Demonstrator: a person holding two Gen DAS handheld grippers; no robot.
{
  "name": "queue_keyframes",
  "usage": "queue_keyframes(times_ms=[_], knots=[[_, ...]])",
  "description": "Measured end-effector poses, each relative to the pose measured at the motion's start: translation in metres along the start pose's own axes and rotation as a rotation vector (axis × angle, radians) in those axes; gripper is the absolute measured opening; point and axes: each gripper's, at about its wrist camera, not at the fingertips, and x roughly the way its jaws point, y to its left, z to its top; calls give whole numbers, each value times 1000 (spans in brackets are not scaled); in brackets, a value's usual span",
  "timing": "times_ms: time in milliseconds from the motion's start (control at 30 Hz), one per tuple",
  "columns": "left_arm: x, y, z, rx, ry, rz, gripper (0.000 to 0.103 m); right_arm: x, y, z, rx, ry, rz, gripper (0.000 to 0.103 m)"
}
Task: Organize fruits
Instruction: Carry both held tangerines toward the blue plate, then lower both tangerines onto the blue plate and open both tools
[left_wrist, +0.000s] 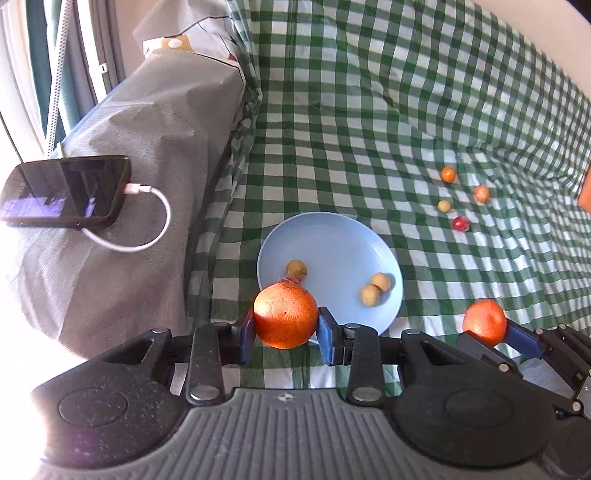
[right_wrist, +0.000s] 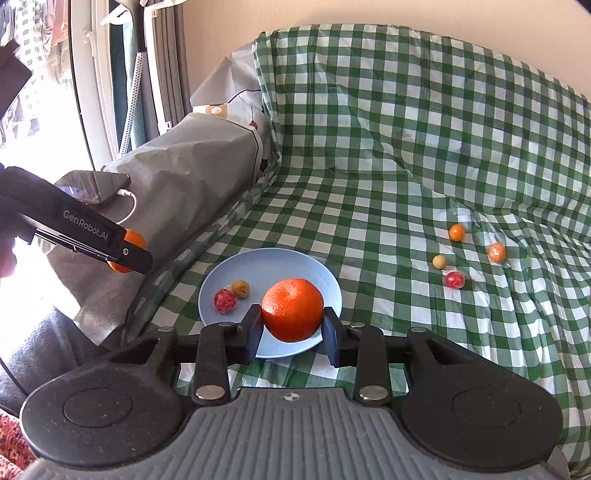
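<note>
**Kid:** Looking in the blue plate (left_wrist: 332, 236), what is inside?

**Helper:** In the left view, three small yellow-brown fruits (left_wrist: 296, 269) lie in it, one at 9 o'clock and two touching each other at 4 o'clock. A bit of red wrapped fruit (right_wrist: 225, 301) peeks out at 8 o'clock. The right view shows that one better.

**Kid:** Who has the big oranges?

**Helper:** The left gripper (left_wrist: 285, 328) has its jaws pressed on one big orange (left_wrist: 285, 315), right at the plate's near edge at 7 o'clock. The right gripper (right_wrist: 292, 325) has its jaws pressed on a second orange (right_wrist: 292, 309), over the near part of the plate.

**Kid:** What do they look like?

**Helper:** Round, bright orange, with bumpy skin. Sun shines on the top of each.

**Kid:** Any other fruit?

**Helper:** Four little ones (left_wrist: 448, 174) sit on the green checked cloth (left_wrist: 369, 92), off at 2 o'clock from the plate, well apart from it. Two are orange, one is yellow, one is red.

**Kid:** What is hard to see?

**Helper:** The left gripper's orange hides most of the red fruit in its own view. In the right view, the black arm of the left gripper covers half of its orange. A phone (left_wrist: 62, 190) with a white cable (left_wrist: 147, 218) lies on a grey cover (left_wrist: 155, 122) at 9 o'clock. The window side is washed out with light.
</note>
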Motion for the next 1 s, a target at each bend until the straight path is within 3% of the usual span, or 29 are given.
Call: queue_keyframes(times_ms=[633,900,933,967,1000], knots=[[133,-25,38,80,170,47,38,124,-9,-9,-3,196,52,36],[164,-34,43,113,194,77,39,164,-13,-8,-13,234,65,36],[166,-34,44,113,195,86,41,167,-14,-8,-12,237,69,36],[166,-34,45,115,195,90,54,170,-15,-7,-12,239,72,37],[164,-34,47,114,192,91,77,172,-16,-6,-12,238,83,38]])
